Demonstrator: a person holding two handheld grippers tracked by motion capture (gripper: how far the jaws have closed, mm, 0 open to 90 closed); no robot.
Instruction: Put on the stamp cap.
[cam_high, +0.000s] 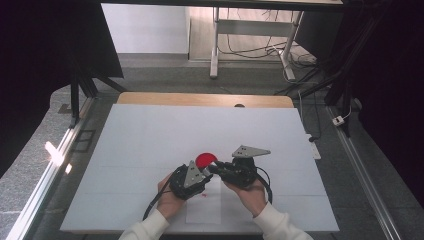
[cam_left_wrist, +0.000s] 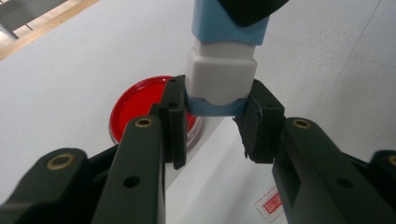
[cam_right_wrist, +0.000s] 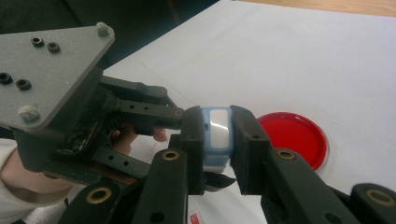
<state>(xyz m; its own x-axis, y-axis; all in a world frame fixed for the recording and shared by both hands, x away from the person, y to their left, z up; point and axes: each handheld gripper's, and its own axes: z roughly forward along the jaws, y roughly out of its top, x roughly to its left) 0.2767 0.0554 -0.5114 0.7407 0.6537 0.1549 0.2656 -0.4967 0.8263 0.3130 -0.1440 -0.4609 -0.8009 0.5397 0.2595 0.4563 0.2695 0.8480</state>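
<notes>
**Item: small pale-blue and white plastic block, held between both grippers**

Location: I hold the small pale-blue and white plastic block (cam_left_wrist: 223, 70) above the near middle of the white desk (cam_high: 150, 135), off the surface

Left gripper (cam_left_wrist: 212, 123): mine, pinching the block's pale-blue end between its two black pads

Right gripper (cam_right_wrist: 217, 140): mine, clamped on the opposite end of the same block, its jaws meeting the left gripper's head-on

Adjacent: round red plastic dish with a clear rim (cam_high: 205, 160), flat on the desk just beyond the gripper tips, apart from the block

Beneath: sheet of white paper (cam_high: 204, 207) with a small red-printed label (cam_left_wrist: 271, 204), lying on the desk under my hands
</notes>
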